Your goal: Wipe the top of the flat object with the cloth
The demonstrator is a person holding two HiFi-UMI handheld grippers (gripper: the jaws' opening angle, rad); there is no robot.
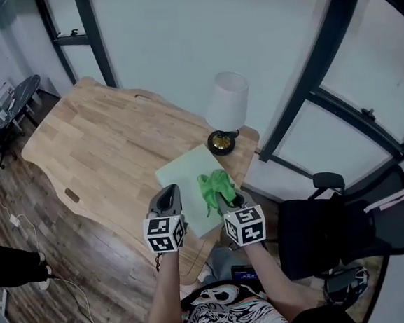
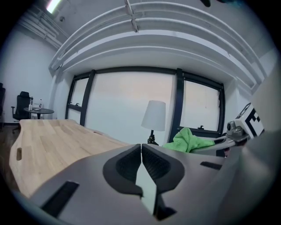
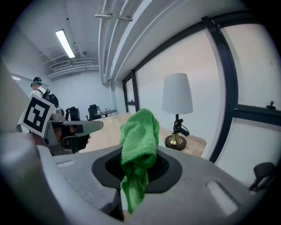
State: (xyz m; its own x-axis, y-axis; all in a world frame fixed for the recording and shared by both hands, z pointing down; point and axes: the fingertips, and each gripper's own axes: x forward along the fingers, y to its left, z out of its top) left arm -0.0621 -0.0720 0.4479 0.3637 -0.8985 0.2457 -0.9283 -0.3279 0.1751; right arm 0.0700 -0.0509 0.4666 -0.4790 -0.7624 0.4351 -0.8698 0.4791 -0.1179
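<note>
Left gripper [image 2: 141, 163] is pinched shut, empty. Right gripper [image 3: 138, 171] clamps one green cloth [image 3: 139, 132], its length hanging vertically through the jaws, above one pale board [image 1: 178, 173] by one lamp [image 1: 227, 106].

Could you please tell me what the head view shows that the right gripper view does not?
Only the head view shows the pale green board and the wood floor. Only the right gripper view shows the ceiling light strip. Both show the green cloth clamped in the right hand-held gripper, the lamp, the wooden table and the left hand-held gripper.
</note>
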